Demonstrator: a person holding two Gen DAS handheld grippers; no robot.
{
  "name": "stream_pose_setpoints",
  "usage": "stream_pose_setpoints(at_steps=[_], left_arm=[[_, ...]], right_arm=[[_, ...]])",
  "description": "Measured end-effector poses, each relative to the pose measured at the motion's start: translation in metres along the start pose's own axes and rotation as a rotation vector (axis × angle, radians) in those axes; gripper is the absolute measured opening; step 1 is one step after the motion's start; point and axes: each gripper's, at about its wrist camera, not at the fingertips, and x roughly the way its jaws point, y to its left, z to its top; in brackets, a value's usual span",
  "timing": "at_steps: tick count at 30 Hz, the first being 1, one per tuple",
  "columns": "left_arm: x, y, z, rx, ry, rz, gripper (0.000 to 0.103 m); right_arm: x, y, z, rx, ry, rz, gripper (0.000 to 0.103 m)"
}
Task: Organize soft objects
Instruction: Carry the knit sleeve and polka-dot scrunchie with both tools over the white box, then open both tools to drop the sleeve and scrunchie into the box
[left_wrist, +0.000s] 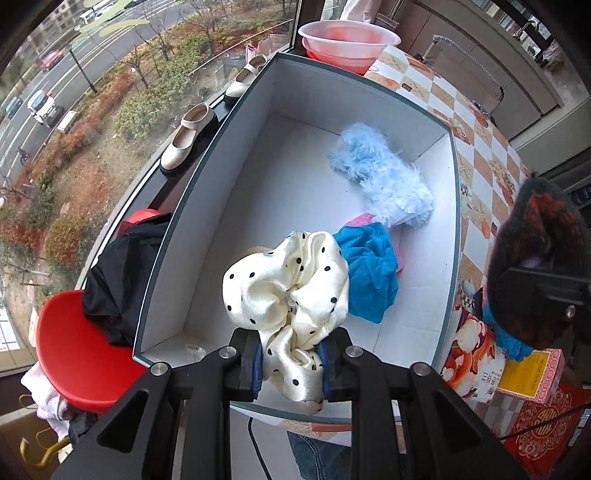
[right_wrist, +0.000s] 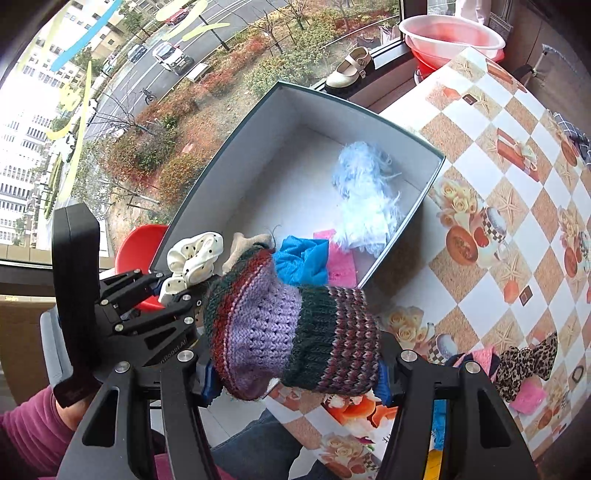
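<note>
The cream polka-dot scrunchie (left_wrist: 291, 295) hangs pinched between the blue pads of the left gripper (left_wrist: 291, 363), directly above the near end of the open grey box (left_wrist: 177, 236). The gripper's jaws are drawn nearly together on the satin, and the fabric bunches out above and below them.

Inside the box, a fluffy pale-blue piece (left_wrist: 384, 177) lies toward the far right corner. A bright blue cloth (left_wrist: 373, 273) sits nearer, against the right wall, with a pink cloth (left_wrist: 360, 219) under it and showing at its edges.

The right gripper (right_wrist: 295, 373) is clamped on a striped knitted hat (right_wrist: 291, 332) of purple, dark green and red, its pads pressing the hat's two sides. From the right wrist view the hat hangs just outside the box's near right corner, over the patterned desk (right_wrist: 517, 206).

Further from the box on the desk, to the right, lie a leopard-print scrunchie (right_wrist: 524, 360) and a pink scrunchie (right_wrist: 480, 356). Beyond the box's far end stand pink basins (left_wrist: 347, 44). Along the box's left side, a pair of cream shoes (left_wrist: 190, 138) rests on the window sill, and a red stool (left_wrist: 77, 350) with black clothing (left_wrist: 118, 284) on it stands below.
</note>
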Motion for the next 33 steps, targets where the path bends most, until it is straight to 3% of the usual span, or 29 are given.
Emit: stream_pose_setpoints(at_steps=[33], left_arm=[[0.011,-0.004,0.007,0.010,0.030,-0.007,0.024]], right_arm=[[0.013,0.006,0.029,-0.011,0.013,-0.005,0.062]])
